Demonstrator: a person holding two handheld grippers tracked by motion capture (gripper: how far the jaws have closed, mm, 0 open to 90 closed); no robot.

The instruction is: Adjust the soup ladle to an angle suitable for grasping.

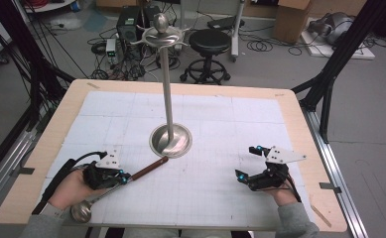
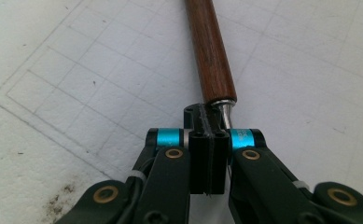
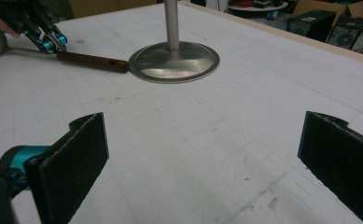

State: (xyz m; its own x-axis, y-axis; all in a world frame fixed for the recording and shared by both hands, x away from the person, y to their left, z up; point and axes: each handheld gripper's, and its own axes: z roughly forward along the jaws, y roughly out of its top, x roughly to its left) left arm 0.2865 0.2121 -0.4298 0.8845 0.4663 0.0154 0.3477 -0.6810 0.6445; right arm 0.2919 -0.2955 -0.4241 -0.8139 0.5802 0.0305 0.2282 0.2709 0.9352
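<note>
1. Ladle (image 1: 131, 177) first: we see it lying flat on the white gridded mat (image 1: 205, 198), near the front left of the table (image 1: 299, 129), its long axis running diagonally from the steel bowl (image 1: 81, 212) by the person's left wrist up toward the stand.
2. Its wooden handle (image 2: 210, 51) points away from us, and the far tip sits just at the rim of the stand's round base (image 1: 170, 140); touching or a hair short, we can't tell.
3. We've got the left gripper (image 1: 124, 177) pinched tight on the thin metal shank, right where the wood ends. In the left gripper view the pads meet with the shank caught between them, and the handle runs straight on ahead of the fingertips.
4. So the handle leads and the bowl trails behind the hand. As we judge it, any lift toward the hooks (image 1: 161, 37) atop the tall pole turns on that.
5. Over on the other side, the right gripper (image 1: 247, 162) rests well apart from the ladle, jaws spread wide with nothing between them. The left hand is plainly the nearer one.
</note>
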